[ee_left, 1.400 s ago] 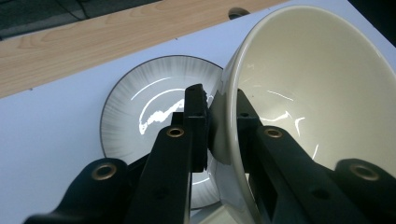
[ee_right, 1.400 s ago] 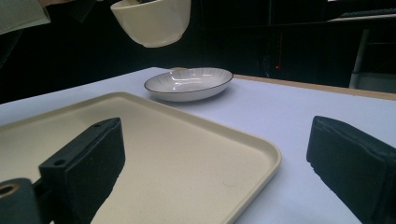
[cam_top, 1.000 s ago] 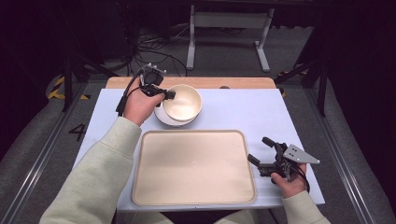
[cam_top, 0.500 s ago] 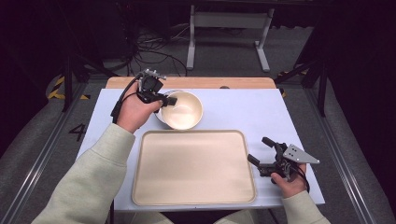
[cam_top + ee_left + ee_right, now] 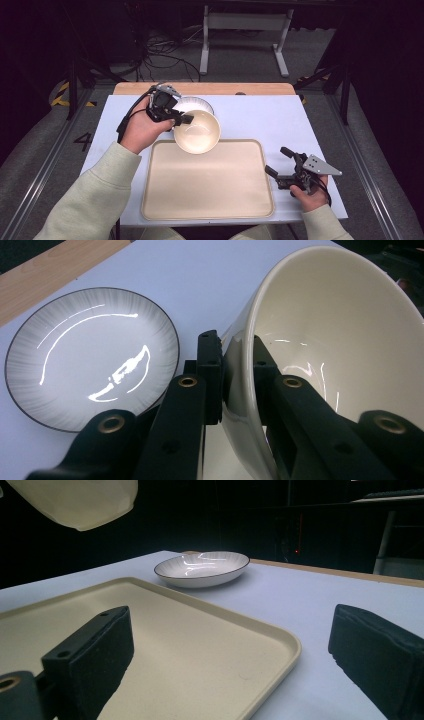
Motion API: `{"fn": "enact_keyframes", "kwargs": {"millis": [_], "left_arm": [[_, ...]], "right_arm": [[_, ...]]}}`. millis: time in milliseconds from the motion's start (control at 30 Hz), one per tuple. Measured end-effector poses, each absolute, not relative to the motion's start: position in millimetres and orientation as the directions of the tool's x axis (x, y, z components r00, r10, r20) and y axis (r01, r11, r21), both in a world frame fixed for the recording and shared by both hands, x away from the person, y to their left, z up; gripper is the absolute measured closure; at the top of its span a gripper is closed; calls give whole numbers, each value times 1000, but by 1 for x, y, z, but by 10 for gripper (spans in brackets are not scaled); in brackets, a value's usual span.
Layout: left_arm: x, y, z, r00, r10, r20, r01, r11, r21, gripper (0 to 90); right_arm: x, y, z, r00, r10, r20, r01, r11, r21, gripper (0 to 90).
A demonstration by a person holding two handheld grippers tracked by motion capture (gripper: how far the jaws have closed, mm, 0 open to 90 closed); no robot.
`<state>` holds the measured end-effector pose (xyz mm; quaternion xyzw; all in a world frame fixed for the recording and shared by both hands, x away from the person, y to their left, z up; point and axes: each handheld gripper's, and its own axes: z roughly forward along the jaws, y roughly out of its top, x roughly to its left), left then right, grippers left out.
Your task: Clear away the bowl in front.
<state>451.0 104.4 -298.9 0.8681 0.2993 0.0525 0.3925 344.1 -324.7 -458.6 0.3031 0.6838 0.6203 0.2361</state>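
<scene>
The left gripper (image 5: 181,119) clamps the rim of a cream ceramic bowl (image 5: 197,132), one jaw inside and one outside, holding it tilted in the air above the tray's (image 5: 210,215) far left edge, near the grey-streaked plate (image 5: 75,355). Glazed, stiff and breakable, it looks slippery; a deep rim bite seems safest. The right gripper (image 5: 280,165) rests spread wide, right of the tray.

Overhead and tool-mounted views, tray (image 5: 210,185) shared
</scene>
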Motion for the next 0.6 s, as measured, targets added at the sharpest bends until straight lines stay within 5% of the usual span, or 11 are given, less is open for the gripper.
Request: {"fn": "enact_keyframes", "kwargs": {"millis": [600], "left_arm": [[427, 94, -301, 875, 468, -122, 410, -582, 702, 821]], "right_arm": [[344, -324, -459, -705, 708, 50, 122, 51, 991, 50]]}}
